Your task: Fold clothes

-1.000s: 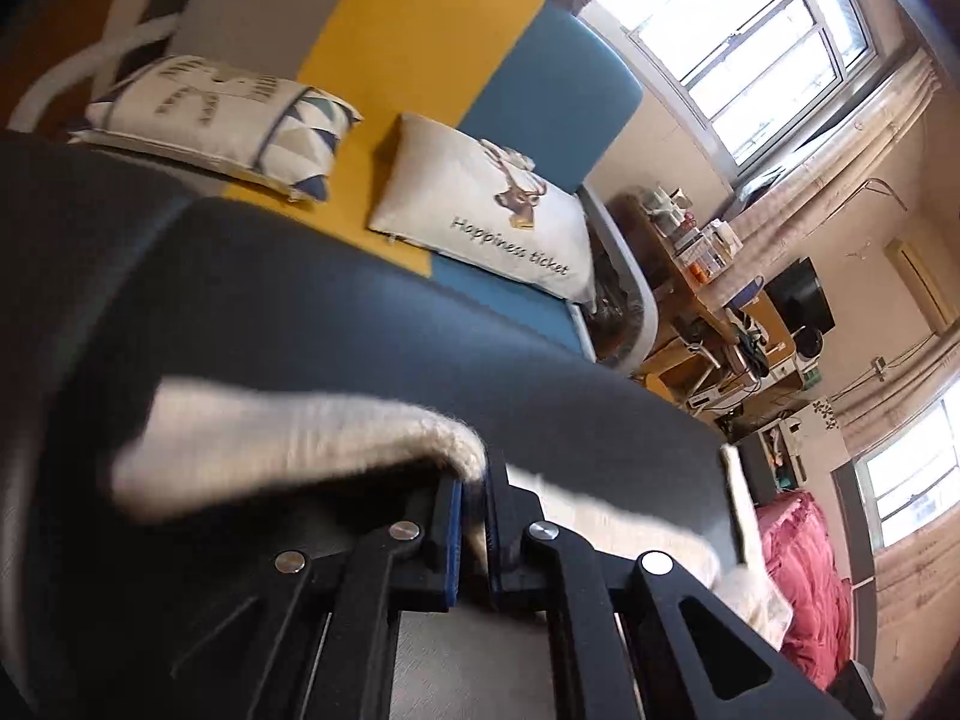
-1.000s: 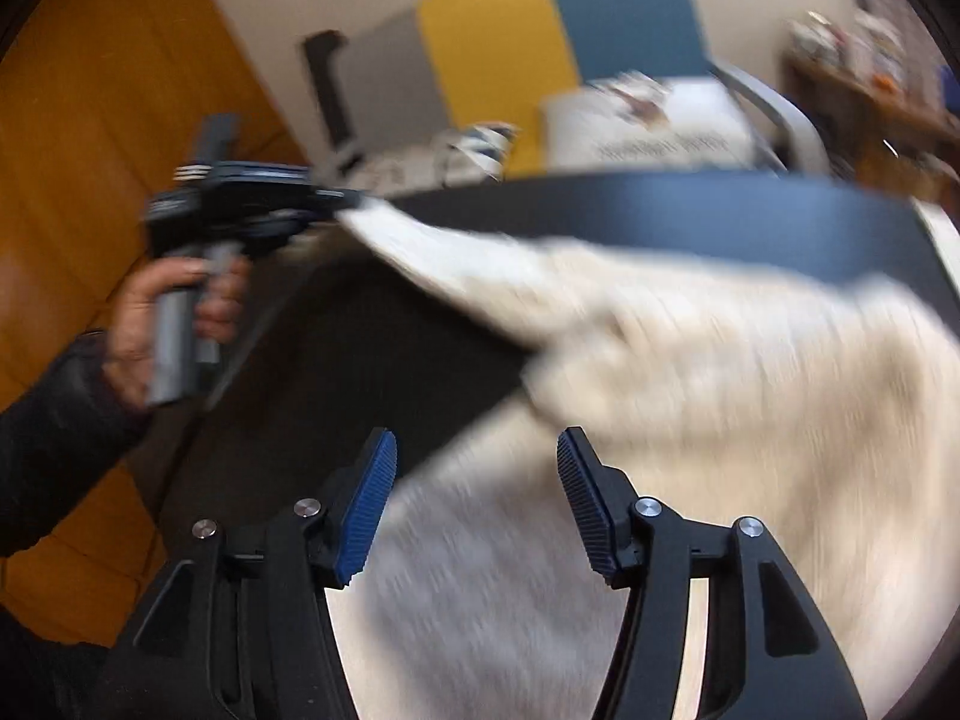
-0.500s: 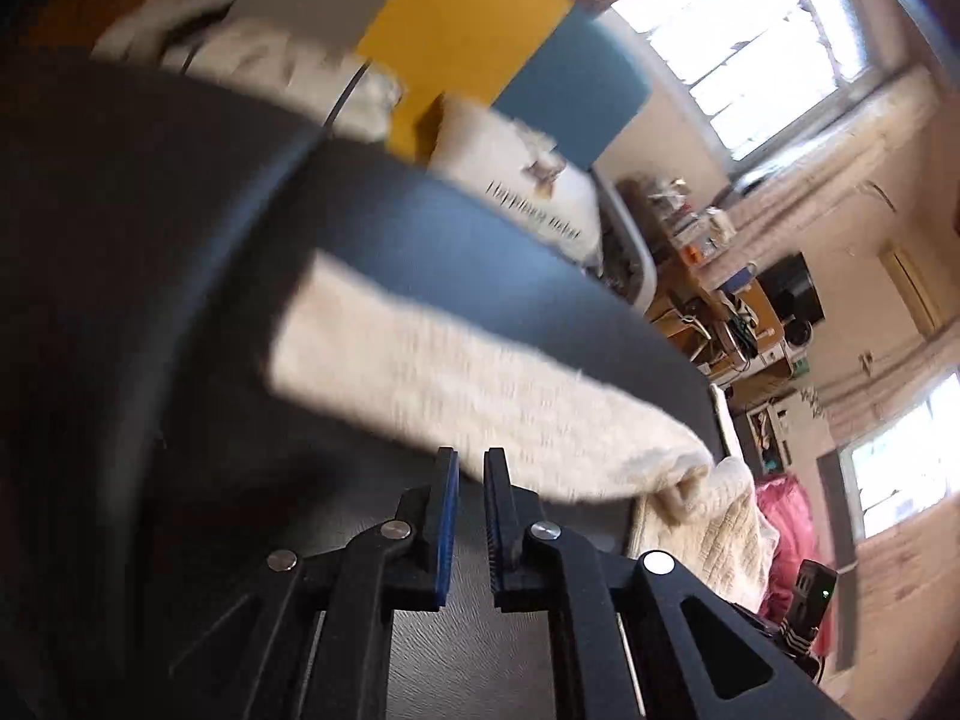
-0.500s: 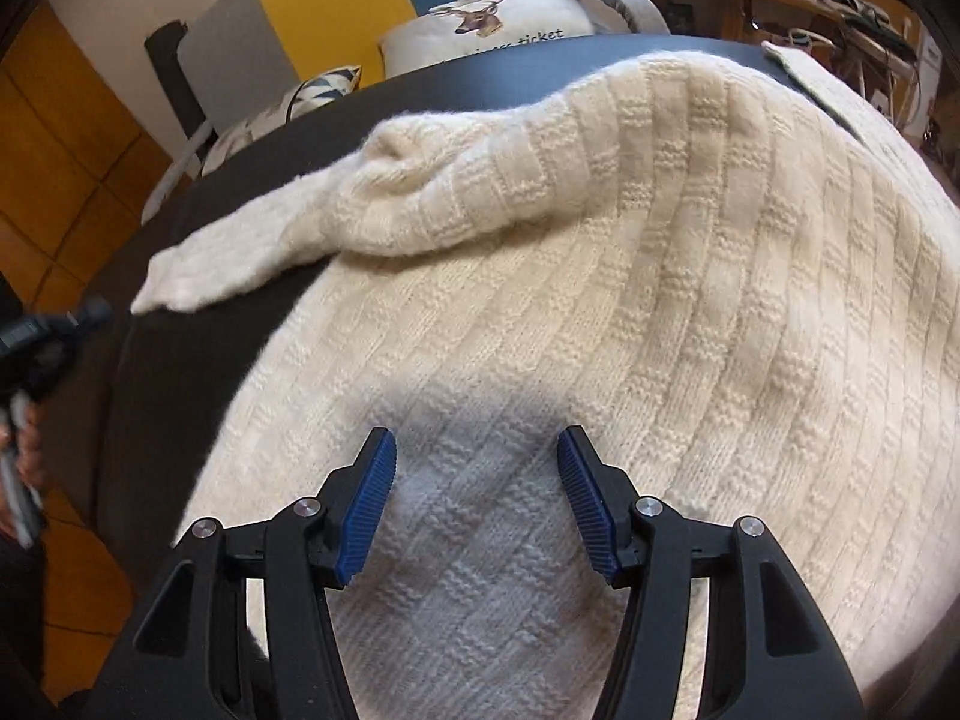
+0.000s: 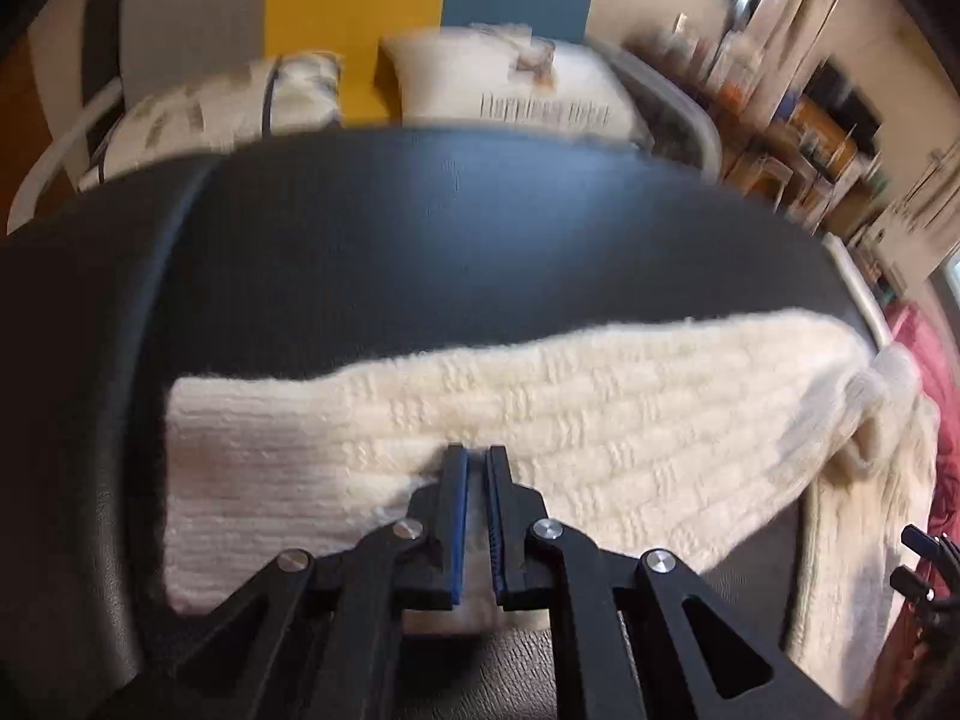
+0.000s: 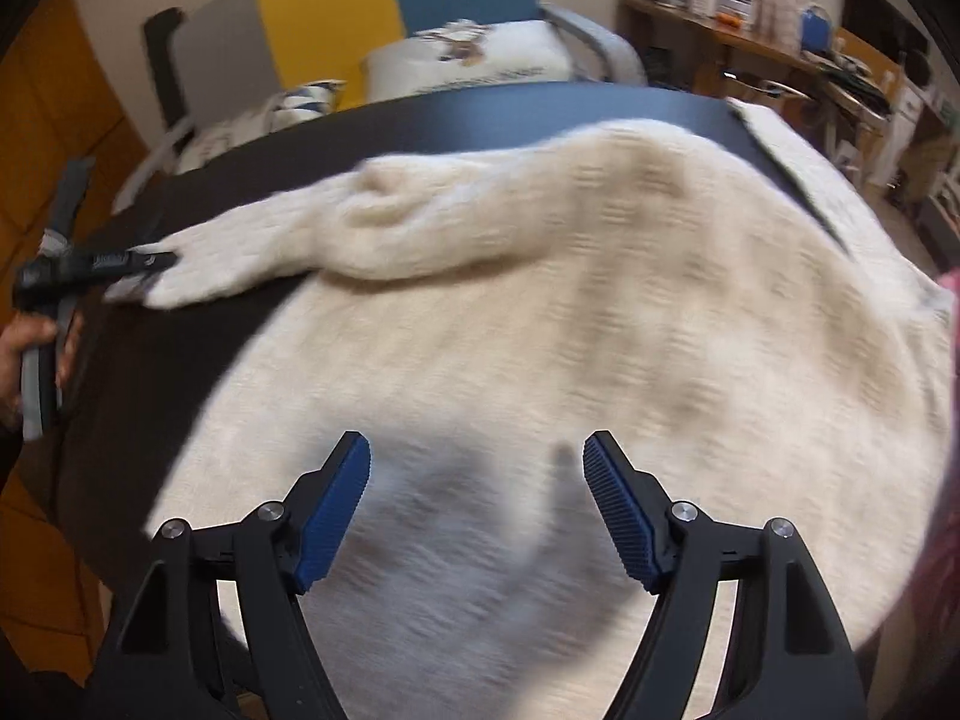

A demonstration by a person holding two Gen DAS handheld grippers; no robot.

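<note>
While left gripper [image 5: 476, 462] pinches cream sweater [image 6: 570, 312] sleeve on worktop [image 5: 420, 228], right gripper [image 6: 477, 456] hovers, jaws apart.

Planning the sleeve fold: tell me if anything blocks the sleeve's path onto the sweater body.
Nothing visible does. The left gripper sits at the cuff end of the cream knitted sweater's sleeve, which lies stretched on the black table. Only bare tabletop separates it from the sweater body. The right gripper hovers open over the hem.
</note>
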